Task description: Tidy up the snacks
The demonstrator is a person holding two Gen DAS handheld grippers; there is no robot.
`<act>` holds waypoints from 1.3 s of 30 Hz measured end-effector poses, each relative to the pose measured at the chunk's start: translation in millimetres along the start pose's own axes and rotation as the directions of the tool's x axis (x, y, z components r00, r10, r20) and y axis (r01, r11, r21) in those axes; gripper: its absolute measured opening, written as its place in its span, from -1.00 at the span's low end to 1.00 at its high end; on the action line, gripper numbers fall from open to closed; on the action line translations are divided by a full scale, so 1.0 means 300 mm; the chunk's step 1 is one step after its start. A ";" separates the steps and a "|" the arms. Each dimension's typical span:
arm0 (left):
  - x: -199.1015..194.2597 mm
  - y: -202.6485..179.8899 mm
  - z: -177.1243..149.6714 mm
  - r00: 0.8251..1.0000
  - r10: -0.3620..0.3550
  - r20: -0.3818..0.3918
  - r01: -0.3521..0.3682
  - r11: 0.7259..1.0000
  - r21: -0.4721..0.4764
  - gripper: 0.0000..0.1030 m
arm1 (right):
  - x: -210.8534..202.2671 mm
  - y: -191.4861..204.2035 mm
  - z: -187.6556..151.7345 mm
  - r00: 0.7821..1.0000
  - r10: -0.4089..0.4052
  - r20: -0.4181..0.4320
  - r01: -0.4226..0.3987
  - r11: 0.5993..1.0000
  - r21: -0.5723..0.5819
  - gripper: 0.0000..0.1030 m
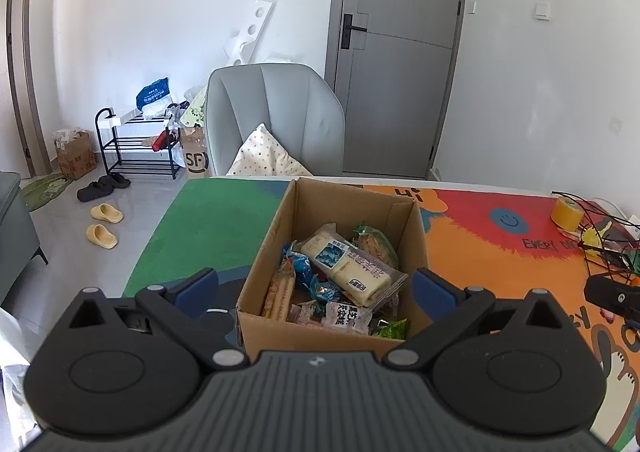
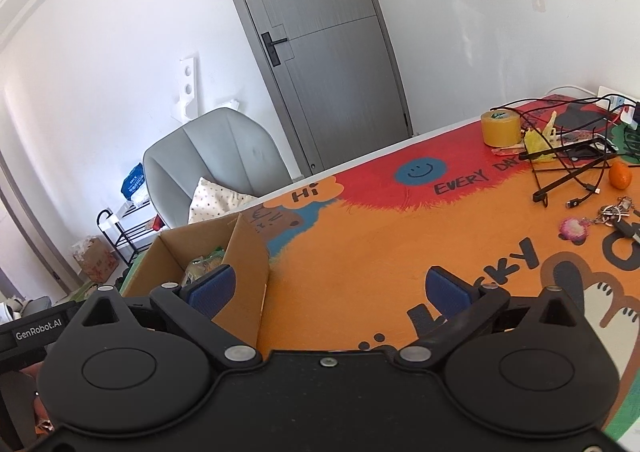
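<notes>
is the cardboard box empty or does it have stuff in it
Not empty: the open-topped cardboard box holds a loose pile of wrapped snack packets covering its bottom.

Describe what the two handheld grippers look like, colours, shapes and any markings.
Both look alike. The left gripper has a dark grey ribbed body, two round black housings, angled black link arms with silver pivot pins, and blue pads on its fingers. The right gripper is black with the same round housings, silver pins and textured blue pads. At the right view's left edge, a black unit reads GenRobot.AI.
</notes>
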State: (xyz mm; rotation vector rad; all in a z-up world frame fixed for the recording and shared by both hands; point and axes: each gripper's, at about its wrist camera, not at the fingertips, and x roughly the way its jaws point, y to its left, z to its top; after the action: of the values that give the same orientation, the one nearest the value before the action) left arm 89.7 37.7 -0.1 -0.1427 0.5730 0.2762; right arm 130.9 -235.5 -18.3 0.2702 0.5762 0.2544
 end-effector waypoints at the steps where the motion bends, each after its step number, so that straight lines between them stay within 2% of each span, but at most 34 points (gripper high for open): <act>1: -0.009 -0.002 -0.001 1.000 0.000 -0.001 0.000 1.000 0.003 0.99 | -0.006 -0.001 -0.001 1.000 0.001 0.001 -0.001 1.000 -0.004 1.00; 20: -0.105 0.054 -0.057 0.999 -0.026 -0.037 0.028 0.999 0.046 0.99 | -0.135 0.012 -0.033 1.000 -0.013 0.010 0.014 0.996 -0.092 1.00; 34: -0.183 0.105 -0.108 1.000 -0.026 -0.014 0.027 0.993 0.112 0.99 | -0.185 0.017 -0.084 0.999 -0.013 -0.038 0.007 0.987 -0.158 1.00; 39: -0.200 0.136 -0.106 0.999 -0.036 -0.011 0.037 0.994 0.102 0.99 | -0.210 0.015 -0.072 0.999 -0.019 -0.041 0.013 0.987 -0.159 1.00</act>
State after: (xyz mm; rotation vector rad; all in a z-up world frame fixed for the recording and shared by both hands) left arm 13.0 56.9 4.5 -0.0560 0.5915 0.2101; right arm 67.1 -247.0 -2.8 0.1063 0.5969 0.2895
